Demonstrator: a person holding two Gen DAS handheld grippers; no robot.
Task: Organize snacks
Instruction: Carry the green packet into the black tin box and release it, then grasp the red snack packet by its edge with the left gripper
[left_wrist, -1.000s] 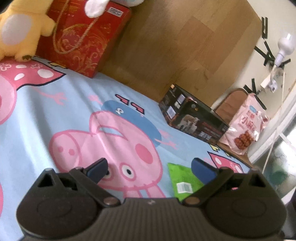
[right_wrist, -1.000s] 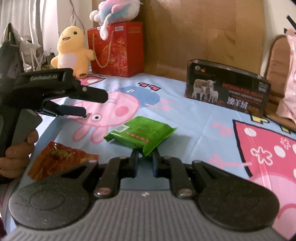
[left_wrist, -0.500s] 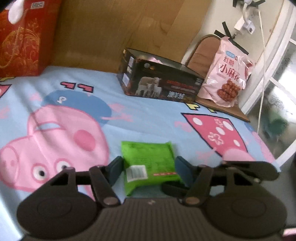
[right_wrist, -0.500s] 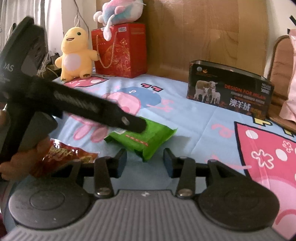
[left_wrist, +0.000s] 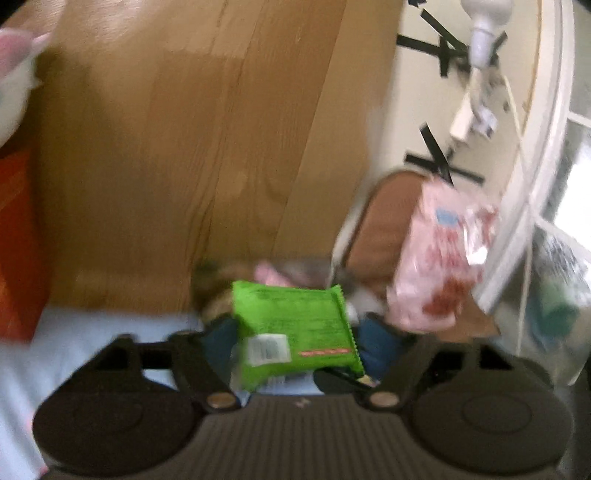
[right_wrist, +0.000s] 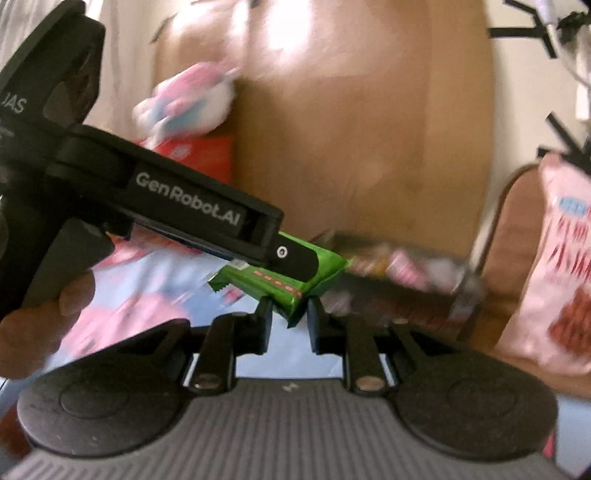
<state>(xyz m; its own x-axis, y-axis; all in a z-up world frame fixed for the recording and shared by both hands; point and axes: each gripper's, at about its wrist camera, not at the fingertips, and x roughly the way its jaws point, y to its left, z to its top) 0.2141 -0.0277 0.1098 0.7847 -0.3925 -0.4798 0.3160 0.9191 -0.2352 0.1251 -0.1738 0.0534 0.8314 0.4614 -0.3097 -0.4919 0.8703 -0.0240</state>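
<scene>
The green snack packet (left_wrist: 291, 317) hangs in the air above the cartoon bedsheet (left_wrist: 92, 332), tilted. My left gripper (left_wrist: 297, 332) spans its width. The blue pads (left_wrist: 221, 339) touch its two side edges while the jaws are easing open. From the right wrist view the left gripper (right_wrist: 299, 264) reaches in from the left over the packet (right_wrist: 328, 262). My right gripper (right_wrist: 289, 317) pinches the packet's near corner from below, its jaws closing. The dark box (right_wrist: 399, 295) lies just beyond the packet, blurred.
A pink snack bag (left_wrist: 436, 266) leans on a brown chair (left_wrist: 380, 221) at the right. The wooden headboard (left_wrist: 184, 147) fills the back. A red gift bag (right_wrist: 207, 155) with a plush toy (right_wrist: 188, 99) on top stands at the back left. A hand (right_wrist: 37, 321) holds the left gripper.
The green packet has left the bedsheet and risen with both grippers toward the dark box. The left jaws closed around it and the right jaws pinched its corner. Both views are now blurred.
</scene>
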